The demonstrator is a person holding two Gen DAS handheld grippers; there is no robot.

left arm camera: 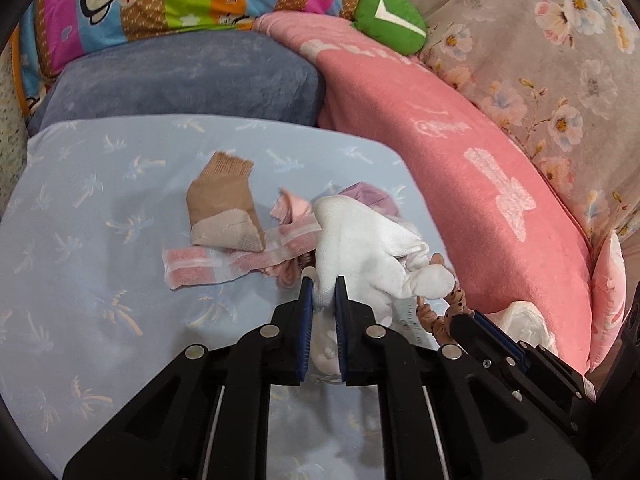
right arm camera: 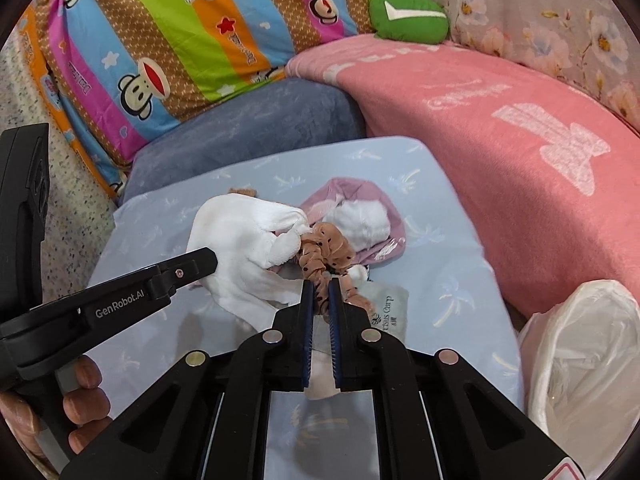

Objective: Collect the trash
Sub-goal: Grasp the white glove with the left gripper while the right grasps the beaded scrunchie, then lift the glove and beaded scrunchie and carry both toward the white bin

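On the pale blue palm-print sheet (left arm camera: pixel 80 240) lies a small heap of items. My left gripper (left arm camera: pixel 323 282) is shut on a white cloth (left arm camera: pixel 372 248), which hangs lifted from its pads. My right gripper (right arm camera: pixel 321 284) is shut on a brown dotted scrunchie (right arm camera: pixel 324 252), which touches the white cloth (right arm camera: pixel 240 236). Left on the sheet are a brown sock (left arm camera: pixel 224 204), a pink striped sock (left arm camera: pixel 208 268), a purple cloth (right arm camera: pixel 360 192) with a white wad (right arm camera: pixel 368 220) on it, and a small printed pouch (right arm camera: pixel 390 312).
A white plastic bag (right arm camera: pixel 580 352) stands open at the right beside the bed. A pink blanket (right arm camera: pixel 500 152), a grey-blue cushion (left arm camera: pixel 180 80), a striped monkey-print pillow (right arm camera: pixel 180 40) and a green plush (right arm camera: pixel 408 16) ring the sheet. A hand (right arm camera: pixel 80 400) holds the left gripper's handle.
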